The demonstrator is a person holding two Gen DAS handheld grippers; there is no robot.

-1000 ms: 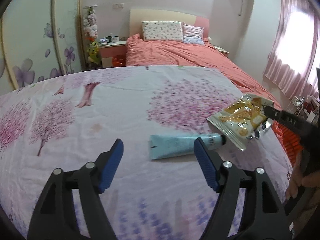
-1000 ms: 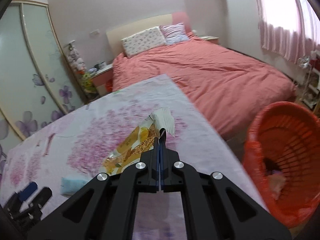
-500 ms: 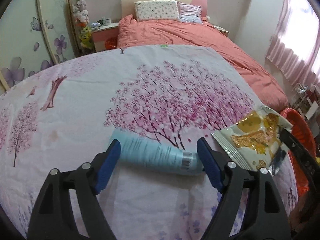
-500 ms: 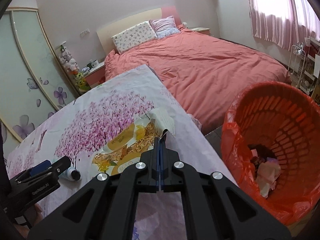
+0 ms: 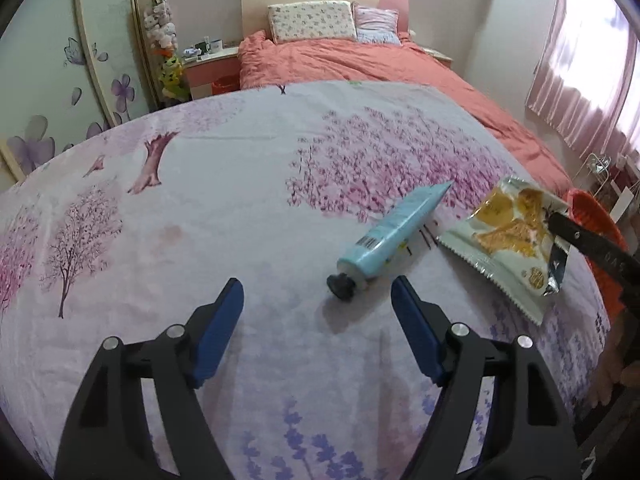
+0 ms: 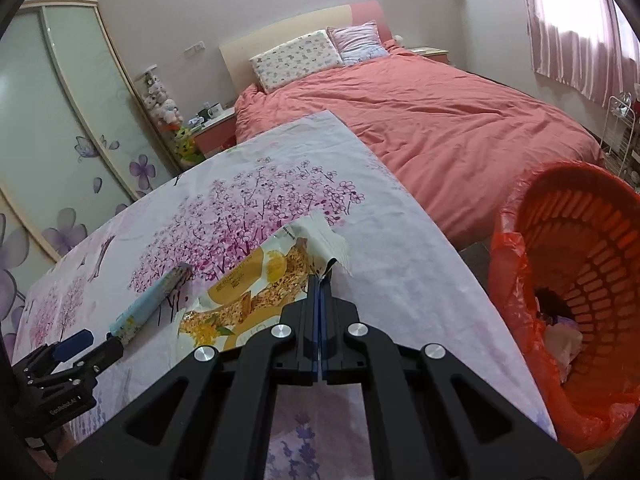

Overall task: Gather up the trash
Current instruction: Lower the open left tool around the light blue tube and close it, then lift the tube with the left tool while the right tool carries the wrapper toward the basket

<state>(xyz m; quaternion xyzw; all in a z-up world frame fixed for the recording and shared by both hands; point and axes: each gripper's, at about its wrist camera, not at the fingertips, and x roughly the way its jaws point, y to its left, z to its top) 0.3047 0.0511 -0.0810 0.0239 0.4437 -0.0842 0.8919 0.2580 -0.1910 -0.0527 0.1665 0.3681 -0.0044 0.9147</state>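
Wrapper work comes first: the right gripper [image 6: 320, 280] is clenched on the torn edge of the snack wrapper [image 6: 260, 284], which lies flat on the blossom-print cloth [image 6: 384, 256] just left of centre in the right wrist view. The pinch looks thin, only a corner of foil between the pads, so the carry to the red basket [image 6: 576, 264] at the right edge of that frame should probably be smooth and low, with the wrapper brought well over the rim before the jaws part; a quick swing could let the light foil slip or flutter out. The basket stands beyond the cloth's right edge, lined with a red bag, and already holds some crumpled scraps at its bottom. The left gripper [image 5: 318, 302] is released, its blue pads wide apart, low in the left wrist view with the blue tube [image 5: 394, 230] just above and right of the gap. The tube lies slanted, its black cap [image 5: 341, 287] nearest the gripper and close to the right-hand pad, so the opening would need to shift right to straddle the body rather than nudge the cap and roll it. Tube and wrapper lie near each other but apart. Beyond the cloth sit a bed with a salmon cover [image 6: 440, 120], two pillows [image 5: 312, 22], a nightstand [image 5: 208, 64] and pink curtains [image 5: 588, 80], none of them in the path.
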